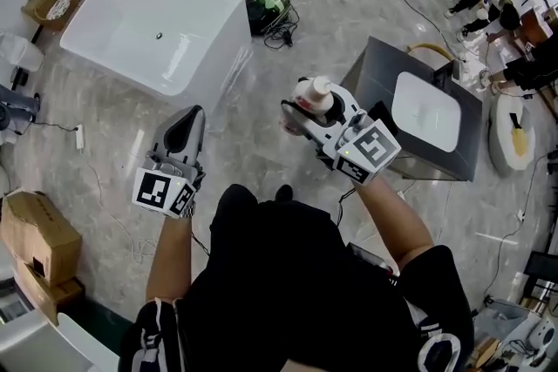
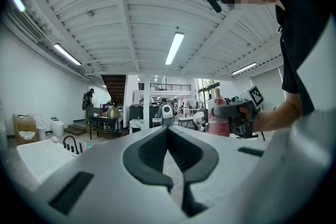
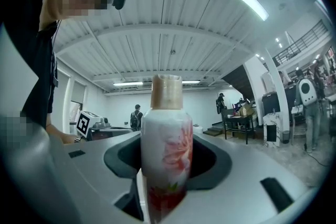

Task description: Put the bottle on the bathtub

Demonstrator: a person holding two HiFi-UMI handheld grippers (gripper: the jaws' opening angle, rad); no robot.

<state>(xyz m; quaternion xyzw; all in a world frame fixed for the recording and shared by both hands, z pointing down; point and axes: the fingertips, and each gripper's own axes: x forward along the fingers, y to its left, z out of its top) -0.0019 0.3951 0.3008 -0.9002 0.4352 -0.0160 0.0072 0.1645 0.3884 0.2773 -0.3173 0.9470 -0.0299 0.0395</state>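
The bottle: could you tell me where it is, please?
Head view, right of centre: the bottle is upright in the right gripper, between the bathtub and the grey cabinet.

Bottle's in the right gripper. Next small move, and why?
Probably carry the bottle toward the bathtub, up-left in the head view. The right gripper is shut on it and holds it upright, but it hangs over the floor, apart from the tub's rim.
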